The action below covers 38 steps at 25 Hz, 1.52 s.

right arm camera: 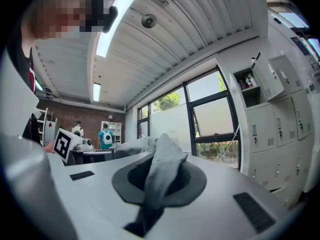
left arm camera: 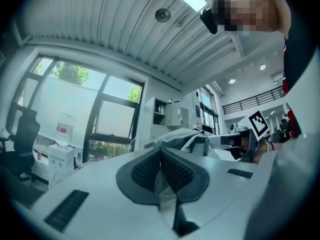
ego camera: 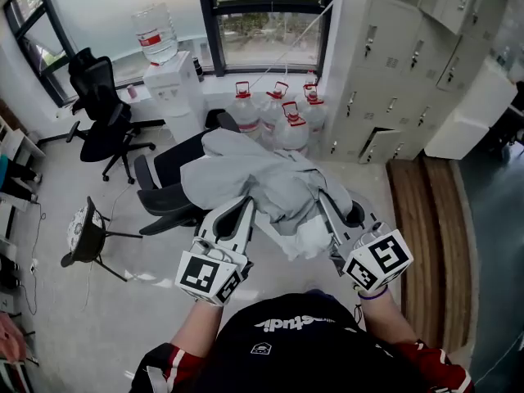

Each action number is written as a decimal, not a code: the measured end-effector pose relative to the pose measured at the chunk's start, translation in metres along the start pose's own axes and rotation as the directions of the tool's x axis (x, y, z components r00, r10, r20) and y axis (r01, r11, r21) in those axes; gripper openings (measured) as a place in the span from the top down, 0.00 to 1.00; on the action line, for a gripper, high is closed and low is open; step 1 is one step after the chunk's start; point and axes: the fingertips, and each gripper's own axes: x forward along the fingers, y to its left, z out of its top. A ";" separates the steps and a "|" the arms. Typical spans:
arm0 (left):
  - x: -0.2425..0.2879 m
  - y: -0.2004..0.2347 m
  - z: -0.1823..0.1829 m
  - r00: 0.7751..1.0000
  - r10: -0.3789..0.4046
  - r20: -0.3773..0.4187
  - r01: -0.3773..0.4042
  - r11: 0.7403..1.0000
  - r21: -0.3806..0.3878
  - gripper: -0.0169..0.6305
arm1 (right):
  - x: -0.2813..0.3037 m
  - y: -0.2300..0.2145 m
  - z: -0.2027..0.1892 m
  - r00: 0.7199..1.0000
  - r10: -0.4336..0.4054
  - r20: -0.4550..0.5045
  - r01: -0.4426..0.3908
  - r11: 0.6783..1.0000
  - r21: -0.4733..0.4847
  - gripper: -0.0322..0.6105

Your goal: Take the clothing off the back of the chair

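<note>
1. At the centre of the head view, a grey garment (ego camera: 254, 178) is hanging in a bunched heap between the two grippers, with a paler fold drooping at its lower edge.
2. The left gripper (ego camera: 246, 210) is biting the garment's lower left edge. In the left gripper view its jaws are sitting almost together, with a thin strip of pale cloth (left arm camera: 161, 184) pinched between the pads.
3. The right gripper (ego camera: 324, 203) is gripping the garment's lower right side. In the right gripper view a thick grey fold (right arm camera: 162, 169) is filling the gap between its jaws and spilling over them.
4. A black office chair (ego camera: 164, 188) is standing just left of and under the garment in the head view. The cloth is overlapping the chair's back there, and I cannot tell whether the two are touching.
5. A second black chair (ego camera: 102, 105) is standing at the upper left, near the window.
6. A white water dispenser (ego camera: 173, 84) is carrying a large bottle (ego camera: 155, 33) at the upper left centre.
7. Several water jugs with red handles (ego camera: 274, 109) are clustering on the floor just above the garment.
8. Pale lockers (ego camera: 401, 64) are filling the upper right, and a small round stool (ego camera: 82, 229) is standing at the left edge.
</note>
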 end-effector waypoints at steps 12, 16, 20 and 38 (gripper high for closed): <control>0.093 -0.090 -0.020 0.979 -0.202 -0.022 0.202 0.979 -0.003 0.94 | -0.085 -0.099 -0.010 0.976 -0.219 -0.011 0.219 0.976 -0.002 0.90; 0.109 -0.107 -0.023 0.971 -0.235 -0.033 0.235 0.972 -0.002 0.94 | -0.101 -0.117 -0.016 0.962 -0.272 -0.030 0.272 0.962 0.007 0.90; 0.116 -0.113 -0.025 0.970 -0.239 -0.039 0.240 0.971 0.005 0.94 | -0.108 -0.127 -0.022 0.958 -0.284 -0.032 0.284 0.959 0.011 0.90; 0.096 -0.077 0.003 0.992 -0.124 -0.012 0.124 0.991 0.043 0.94 | -0.064 -0.105 -0.010 0.988 -0.156 -0.001 0.156 0.987 0.027 0.90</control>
